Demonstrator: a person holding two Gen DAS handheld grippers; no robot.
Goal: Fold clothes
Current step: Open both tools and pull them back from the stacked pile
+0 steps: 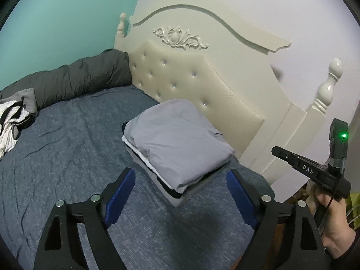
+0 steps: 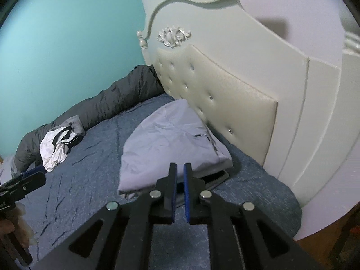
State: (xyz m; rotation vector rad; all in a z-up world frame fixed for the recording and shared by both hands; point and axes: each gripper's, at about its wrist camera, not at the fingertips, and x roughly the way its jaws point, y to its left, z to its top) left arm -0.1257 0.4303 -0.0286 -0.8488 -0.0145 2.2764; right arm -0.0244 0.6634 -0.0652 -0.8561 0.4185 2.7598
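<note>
A stack of folded clothes with a light grey garment on top [image 1: 180, 144] lies on the blue bedspread [image 1: 67, 148] next to the headboard; it also shows in the right wrist view [image 2: 166, 144]. My left gripper [image 1: 180, 186] is open and empty, just in front of the stack's near edge. My right gripper [image 2: 180, 171] is shut with nothing between its blue pads, above the stack's near edge; its body shows at the right of the left wrist view [image 1: 315, 171]. A crumpled white and black garment [image 2: 57, 148] lies unfolded at the far left [image 1: 11, 123].
A cream tufted headboard [image 1: 202, 85] stands right behind the stack. A dark grey rolled duvet [image 1: 72, 78] runs along the teal wall [image 1: 56, 22]. A grey cloth [image 2: 75, 123] lies by the crumpled garment. The bed's edge is at the lower right [image 2: 288, 213].
</note>
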